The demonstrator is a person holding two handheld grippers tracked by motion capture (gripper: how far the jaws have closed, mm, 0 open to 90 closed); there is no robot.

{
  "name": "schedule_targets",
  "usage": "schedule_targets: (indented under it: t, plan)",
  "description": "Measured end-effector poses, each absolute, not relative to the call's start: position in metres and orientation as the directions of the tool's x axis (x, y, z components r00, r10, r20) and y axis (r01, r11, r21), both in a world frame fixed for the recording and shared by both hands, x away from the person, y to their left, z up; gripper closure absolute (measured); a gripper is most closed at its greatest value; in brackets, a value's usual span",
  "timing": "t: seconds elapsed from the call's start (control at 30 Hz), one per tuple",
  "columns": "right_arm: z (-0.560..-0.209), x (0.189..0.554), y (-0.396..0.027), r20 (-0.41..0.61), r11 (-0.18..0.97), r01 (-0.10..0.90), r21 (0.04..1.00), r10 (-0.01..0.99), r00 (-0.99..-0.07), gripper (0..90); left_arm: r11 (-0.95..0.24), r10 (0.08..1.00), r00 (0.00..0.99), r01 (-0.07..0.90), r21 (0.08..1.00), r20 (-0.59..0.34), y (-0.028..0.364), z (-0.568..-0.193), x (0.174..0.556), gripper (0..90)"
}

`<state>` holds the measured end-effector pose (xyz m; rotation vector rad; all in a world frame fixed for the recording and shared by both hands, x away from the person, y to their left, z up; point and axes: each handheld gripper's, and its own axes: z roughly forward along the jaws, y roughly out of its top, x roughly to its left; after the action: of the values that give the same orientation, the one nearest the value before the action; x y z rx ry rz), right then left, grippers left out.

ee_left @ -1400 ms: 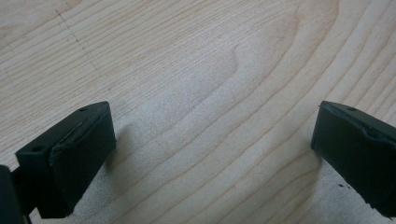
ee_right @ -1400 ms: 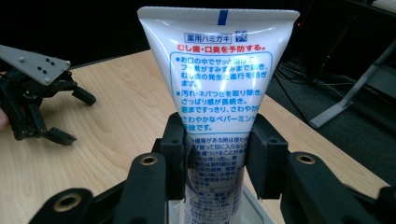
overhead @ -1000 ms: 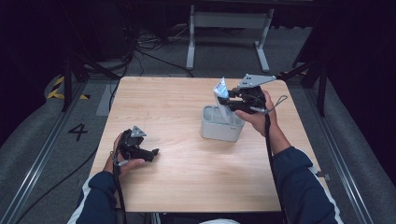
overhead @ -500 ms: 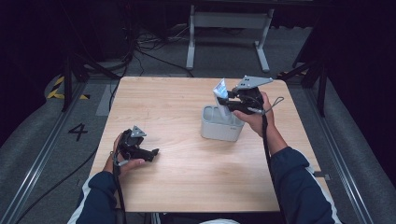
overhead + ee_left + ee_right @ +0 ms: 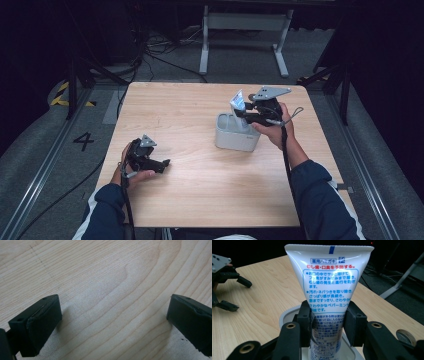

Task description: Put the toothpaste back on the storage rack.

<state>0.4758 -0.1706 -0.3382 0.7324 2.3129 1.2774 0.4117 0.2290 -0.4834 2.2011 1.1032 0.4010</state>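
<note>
Toothpaste, a white tube (image 5: 329,285) with blue and red print, stands upright between the jaws of the right gripper (image 5: 329,327), crimped end up. Both black pads press on its lower half, one on each side, so this claw is closed on the tube. Below the pads the tube's foot dips into a pale holder (image 5: 287,316), whose rounded rim curves behind the jaws.

From the high view the same grip reads clearly: the right gripper (image 5: 246,114) hangs over the holder (image 5: 235,141), which sits on the table (image 5: 200,200) right of centre, toward the far edge. The tube (image 5: 237,103) sticks up above the holder's rim, tilted slightly to the left. The right hand (image 5: 272,131) wraps the gripper's body, with the grey plate on top.

The left gripper (image 5: 165,162) lies low near the table's left front, well apart from the holder, in the left hand (image 5: 131,167). Its jaws point toward the table's middle. In the left gripper view the two pads (image 5: 42,325) stand far apart with bare wood grain between them: this claw is open and holds nothing.

In the right gripper view the left gripper (image 5: 230,293) shows far off at the left, its jaws spread.
</note>
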Motion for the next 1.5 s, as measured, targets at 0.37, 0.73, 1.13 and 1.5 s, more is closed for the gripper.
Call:
schedule_targets:
  t: [0.37, 0.73, 1.13, 1.5]
  plan:
    - [-0.354, 0.474, -0.175, -0.083, 0.463, 0.266, 0.845, 0.606, -0.791, 62.8, -0.446, 0.799, 0.602, 0.605, 0.660, -0.012, 0.229, -0.483, 0.412, 0.2]
    - [-0.366, 0.473, -0.181, -0.068, 0.470, 0.279, 0.837, 0.597, -0.799, 62.5, -0.446, 0.799, 0.602, 0.605, 0.660, -0.011, 0.229, -0.483, 0.412, 0.1]
    - [-0.373, 0.473, -0.185, -0.069, 0.483, 0.285, 0.828, 0.591, -0.804, 61.9, -0.446, 0.799, 0.602, 0.605, 0.660, -0.012, 0.229, -0.483, 0.412, 0.1]
    - [-0.376, 0.471, -0.186, -0.066, 0.488, 0.285, 0.825, 0.584, -0.809, 61.3, -0.446, 0.799, 0.602, 0.605, 0.660, -0.011, 0.229, -0.483, 0.412, 0.2]
